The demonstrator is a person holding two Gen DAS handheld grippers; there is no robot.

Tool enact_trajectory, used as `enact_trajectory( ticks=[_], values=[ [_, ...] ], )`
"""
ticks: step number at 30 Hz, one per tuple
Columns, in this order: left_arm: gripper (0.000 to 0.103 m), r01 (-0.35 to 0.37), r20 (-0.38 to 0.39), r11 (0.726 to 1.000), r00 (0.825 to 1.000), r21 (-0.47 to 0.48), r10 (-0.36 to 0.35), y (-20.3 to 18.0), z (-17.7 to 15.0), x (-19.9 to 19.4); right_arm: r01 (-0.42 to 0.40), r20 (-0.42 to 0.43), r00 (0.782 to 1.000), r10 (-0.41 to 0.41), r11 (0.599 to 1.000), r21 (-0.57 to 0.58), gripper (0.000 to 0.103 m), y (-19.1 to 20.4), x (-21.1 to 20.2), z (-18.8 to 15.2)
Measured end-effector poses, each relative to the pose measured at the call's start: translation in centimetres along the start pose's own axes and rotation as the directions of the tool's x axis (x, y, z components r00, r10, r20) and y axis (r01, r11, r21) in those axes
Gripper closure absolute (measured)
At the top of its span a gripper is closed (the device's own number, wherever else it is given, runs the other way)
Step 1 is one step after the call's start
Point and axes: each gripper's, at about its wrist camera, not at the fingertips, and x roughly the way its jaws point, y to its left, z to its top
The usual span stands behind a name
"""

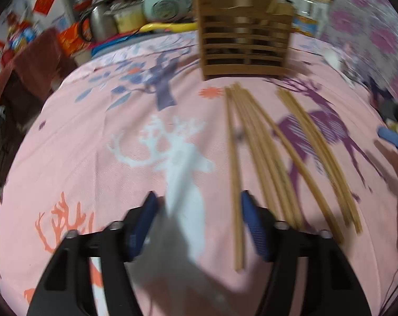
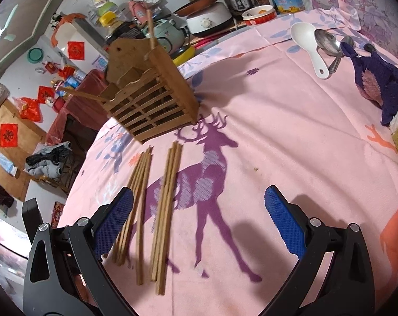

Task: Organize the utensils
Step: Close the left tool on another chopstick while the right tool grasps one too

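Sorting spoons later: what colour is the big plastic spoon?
White, clearest in the right wrist view.

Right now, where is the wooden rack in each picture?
Left wrist view: the wooden rack stands at the top, just right of the middle, beyond the chopsticks.
Right wrist view: the wooden rack is upper left, tilted, beyond the chopsticks.
Shared landmark: the purple deer on the pink cloth.

Matt wooden chopsticks (image 2: pixel 143 197) and a slatted wooden holder (image 2: pixel 149 97) sit on soft pink printed cloth (image 2: pixel 277 137).
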Motion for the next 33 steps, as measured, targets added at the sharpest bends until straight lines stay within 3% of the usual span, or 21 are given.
enact_trajectory(
  ticks=[4,8,12,21,24,26,29,33],
  values=[
    [0.063,0.054,0.014,0.995,0.998,0.086,-0.055,-1.8,-1.7,-1.2,0.000,0.007,1.000,0.001,0.995,-0.099,0.010,1.4,-1.2,-1.8],
    [0.064,0.088,0.008,0.993,0.996,0.075,-0.088,-1.6,-2.0,-1.2,0.003,-0.007,1.000,-0.005,0.978,-0.208,0.036,2.4,-2.0,-4.1],
    [0.078,0.099,0.006,0.995,0.995,0.020,-0.100,-0.6,-1.6,-1.0,-0.042,-0.084,0.996,0.019,0.957,-0.285,0.048,3.1,-1.7,-6.1],
    [0.080,0.093,0.005,0.996,0.996,0.000,-0.093,0.0,-1.4,-0.9,0.005,-0.145,0.984,-0.108,0.819,-0.574,0.061,7.7,-0.2,-10.2],
    [0.081,0.091,0.005,0.996,0.996,0.005,-0.091,0.0,-1.4,-1.0,0.055,-0.140,0.978,-0.154,0.840,-0.540,0.073,6.4,0.0,-9.5],
    [0.080,0.092,0.005,0.996,0.996,0.005,-0.092,-0.1,-1.5,-0.9,0.119,-0.103,0.975,-0.197,0.854,-0.507,0.074,5.3,-0.2,-8.9],
    [0.078,0.091,0.005,0.996,0.996,0.010,-0.091,-0.2,-1.5,-1.0,0.108,-0.103,0.980,-0.168,0.895,-0.432,0.074,3.5,-1.0,-7.9],
    [0.063,0.061,0.006,0.998,0.998,0.034,-0.062,-0.8,-1.6,-1.0,0.088,-0.115,0.981,-0.155,0.889,-0.449,0.074,3.8,-0.8,-8.2]
  ],
)
